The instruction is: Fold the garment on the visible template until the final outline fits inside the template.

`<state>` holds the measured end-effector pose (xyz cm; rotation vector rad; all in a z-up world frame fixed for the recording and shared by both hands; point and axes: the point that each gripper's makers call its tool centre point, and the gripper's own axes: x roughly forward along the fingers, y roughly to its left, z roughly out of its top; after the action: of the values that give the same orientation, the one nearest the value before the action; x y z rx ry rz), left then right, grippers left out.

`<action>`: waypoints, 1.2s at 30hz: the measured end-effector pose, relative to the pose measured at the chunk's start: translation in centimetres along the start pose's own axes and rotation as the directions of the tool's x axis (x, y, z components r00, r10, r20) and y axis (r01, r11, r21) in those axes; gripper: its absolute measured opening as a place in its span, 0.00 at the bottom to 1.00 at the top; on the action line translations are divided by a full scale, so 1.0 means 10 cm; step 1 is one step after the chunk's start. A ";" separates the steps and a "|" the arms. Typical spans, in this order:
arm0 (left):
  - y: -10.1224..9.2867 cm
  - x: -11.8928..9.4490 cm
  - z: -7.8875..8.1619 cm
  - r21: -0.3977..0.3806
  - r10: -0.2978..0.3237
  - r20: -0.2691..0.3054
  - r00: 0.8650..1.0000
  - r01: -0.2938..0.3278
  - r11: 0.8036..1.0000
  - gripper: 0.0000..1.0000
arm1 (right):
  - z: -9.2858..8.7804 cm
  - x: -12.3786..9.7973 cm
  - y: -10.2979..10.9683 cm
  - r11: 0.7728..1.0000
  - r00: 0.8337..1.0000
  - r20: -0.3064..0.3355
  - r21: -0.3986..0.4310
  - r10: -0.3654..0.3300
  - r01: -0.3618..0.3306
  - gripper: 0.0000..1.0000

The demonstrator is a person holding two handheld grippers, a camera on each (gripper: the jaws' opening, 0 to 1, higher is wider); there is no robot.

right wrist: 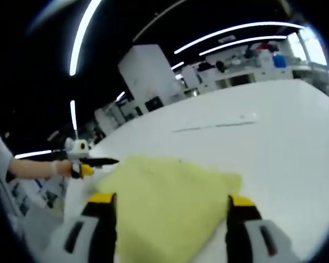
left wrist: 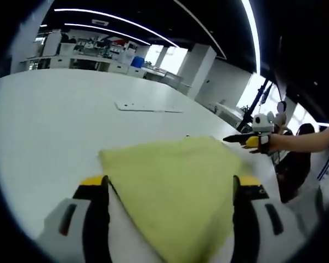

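A pale yellow garment (left wrist: 175, 186), folded into a rough rectangle, lies flat on the white table (left wrist: 49, 131). In the left gripper view my left gripper (left wrist: 170, 183) stands open, its yellow-tipped jaws wide apart on either side of the cloth and holding nothing. My right gripper (left wrist: 247, 139) enters from the right, held by a hand just past the cloth's far corner. In the right gripper view the same garment (right wrist: 164, 203) lies between the wide-apart jaws of my open right gripper (right wrist: 171, 201). The left gripper (right wrist: 96, 162) shows at the cloth's left corner, seen side-on.
A thin flat pale sheet (left wrist: 148, 107) lies on the table beyond the garment, also seen as a long strip (right wrist: 216, 126). White tabletop (right wrist: 285, 142) stretches around the cloth. Desks and shelves stand far behind. A seated person (left wrist: 296, 159) is at the right edge.
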<state>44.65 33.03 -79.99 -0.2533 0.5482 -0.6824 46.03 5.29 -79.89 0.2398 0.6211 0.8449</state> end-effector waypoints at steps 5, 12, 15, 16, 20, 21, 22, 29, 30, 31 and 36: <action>-0.05 -0.21 -0.09 0.010 0.015 0.001 1.000 -0.015 1.000 0.91 | -0.12 -0.17 -0.03 1.000 0.999 -0.026 -0.006 -0.019 0.019 0.82; -0.01 -0.48 -0.20 0.038 0.038 -0.009 0.999 -0.037 0.999 0.89 | -0.22 -0.35 0.02 0.999 0.998 -0.041 -0.026 -0.039 0.038 0.80; -0.09 -0.58 -0.29 0.041 0.042 -0.016 0.999 -0.041 0.998 0.80 | -0.25 -0.42 0.06 0.999 0.998 -0.036 -0.020 -0.046 0.045 0.80; -0.04 -0.64 -0.30 0.039 0.040 -0.017 0.999 -0.039 0.998 0.78 | -0.27 -0.45 0.07 0.999 0.998 -0.037 -0.020 -0.049 0.049 0.79; -0.08 -0.73 -0.36 0.031 0.030 -0.020 0.999 -0.030 0.999 0.68 | -0.34 -0.51 0.13 0.999 0.998 -0.038 -0.018 -0.050 0.050 0.79; -0.08 -0.75 -0.36 0.029 0.029 -0.020 0.999 -0.029 0.999 0.67 | -0.37 -0.53 0.14 0.998 0.998 -0.043 -0.026 -0.052 0.051 0.78; -0.17 -0.77 -0.39 0.024 0.027 -0.020 0.999 -0.026 0.999 0.66 | -0.38 -0.54 0.14 0.998 0.998 -0.046 -0.030 -0.053 0.052 0.78; -0.23 -0.91 -0.63 0.012 0.009 -0.047 0.999 -0.008 1.000 0.55 | -0.57 -0.66 0.22 0.996 0.994 -0.094 -0.078 -0.058 0.051 0.75; -0.26 -0.92 -0.65 0.018 0.011 -0.049 0.999 -0.010 1.000 0.54 | -0.59 -0.67 0.22 0.995 0.994 -0.096 -0.083 -0.060 0.052 0.74; -0.26 -0.93 -0.69 0.025 0.015 -0.053 0.998 -0.014 1.000 0.52 | -0.61 -0.69 0.23 0.995 0.993 -0.100 -0.089 -0.063 0.054 0.73; -0.23 -0.98 -0.77 -0.004 0.045 -0.032 0.998 -0.045 0.999 0.38 | -0.74 -0.75 0.24 0.990 0.989 -0.125 -0.129 -0.078 0.062 0.58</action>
<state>32.87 37.40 -81.58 -0.2341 0.5842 -0.6425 36.37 0.82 -81.62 0.0487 0.6918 0.8326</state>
